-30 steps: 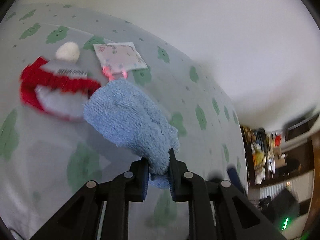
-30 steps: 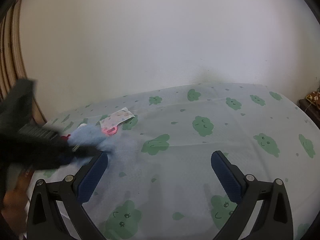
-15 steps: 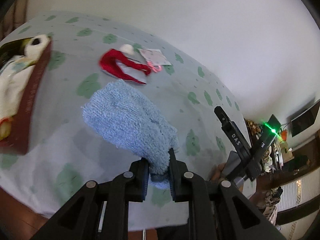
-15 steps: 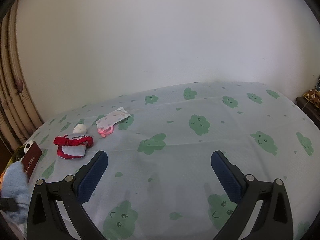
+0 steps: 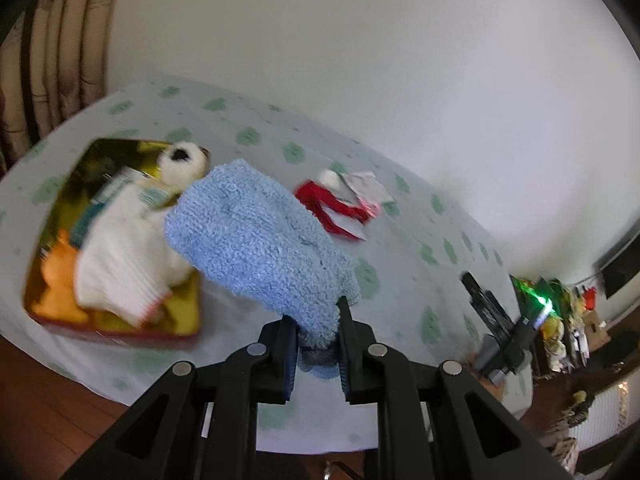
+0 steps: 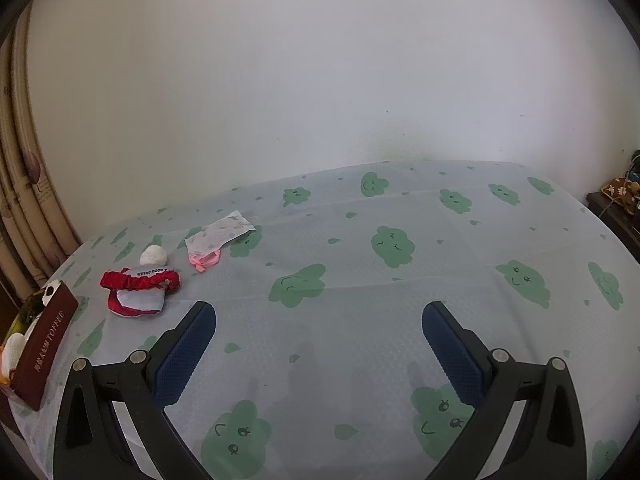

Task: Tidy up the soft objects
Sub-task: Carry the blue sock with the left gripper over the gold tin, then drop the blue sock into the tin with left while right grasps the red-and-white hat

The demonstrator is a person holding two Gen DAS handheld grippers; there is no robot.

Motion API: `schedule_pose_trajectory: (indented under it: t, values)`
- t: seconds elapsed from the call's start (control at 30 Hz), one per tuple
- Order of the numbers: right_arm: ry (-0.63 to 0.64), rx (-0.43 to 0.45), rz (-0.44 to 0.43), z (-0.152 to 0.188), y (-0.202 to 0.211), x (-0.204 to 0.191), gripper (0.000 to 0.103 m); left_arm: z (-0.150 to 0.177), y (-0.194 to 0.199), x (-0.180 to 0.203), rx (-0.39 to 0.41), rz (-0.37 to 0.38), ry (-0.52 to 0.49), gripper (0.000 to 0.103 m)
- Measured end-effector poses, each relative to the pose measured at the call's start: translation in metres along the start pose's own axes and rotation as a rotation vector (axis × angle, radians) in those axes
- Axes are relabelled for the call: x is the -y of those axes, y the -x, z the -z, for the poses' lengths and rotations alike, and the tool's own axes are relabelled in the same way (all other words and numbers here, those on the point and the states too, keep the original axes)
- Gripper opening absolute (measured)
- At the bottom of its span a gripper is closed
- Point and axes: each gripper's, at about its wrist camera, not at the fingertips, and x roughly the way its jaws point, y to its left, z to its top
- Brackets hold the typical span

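Between the left tongs [image 5: 318, 330], clamped tight at one narrow end: blue terry mitt [image 5: 256, 240], fluffy looped pile, pale blue, broad and rounded at the free end. Long axis runs from the tongs toward 10 o'clock in the left wrist view, free end raised above the bed and overlapping the near right corner of the tin.

Tin [image 5: 188, 320], at 9 o'clock: rectangular, red outside, gold inside, open on the bed near its edge. Contents: white knitted piece [image 5: 120, 264] with ribbed cuff, orange item [image 5: 60, 280], small white plush with a black spot [image 5: 182, 160] at the far end; blurred, other contents unclear.

Right tongs [image 6: 319, 344]: spread wide, holding nothing, above the bed.

Bed sheet [image 6: 400, 300]: pale with green cloud faces. At 10 o'clock from the right tongs, red-and-white cap with pompom [image 6: 138, 284]; just beyond it, printed pouch with pink trim [image 6: 220, 236]. Tin at far left shows a side lettered "TOFFEE".
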Motion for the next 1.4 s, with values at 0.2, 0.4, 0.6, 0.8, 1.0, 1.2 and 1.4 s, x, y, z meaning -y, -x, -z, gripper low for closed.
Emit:
schedule_pose_trajectory:
  t: [0.2,0.4,0.6,0.8,1.0,1.2,1.4]
  values:
    - [0.005,-0.006,0.007,0.0,-0.001,0.0,0.103,-0.024,-0.002,-0.047,0.019,-0.069,0.054,0.017]
    - [0.012,-0.015,0.016,0.0,-0.003,-0.002,0.103,-0.039,-0.017,-0.091,0.012,-0.15,0.083,0.017]
    - [0.021,-0.029,0.025,0.0,-0.007,-0.003,0.103,-0.047,-0.031,-0.123,0.008,-0.169,0.115,0.017]
    - [0.029,-0.051,0.044,0.0,-0.011,-0.005,0.103,-0.055,-0.04,-0.146,0.009,-0.175,0.134,0.018]
    - [0.04,-0.074,0.061,0.0,-0.016,-0.006,0.103,-0.063,-0.044,-0.164,0.019,-0.203,0.127,0.02]
    - [0.051,-0.099,0.083,0.001,-0.021,-0.008,0.103,-0.064,-0.047,-0.18,0.018,-0.241,0.121,0.037]
    - [0.061,-0.123,0.1,0.002,-0.025,-0.01,0.103,-0.054,-0.025,-0.168,0.086,-0.323,0.058,0.057]
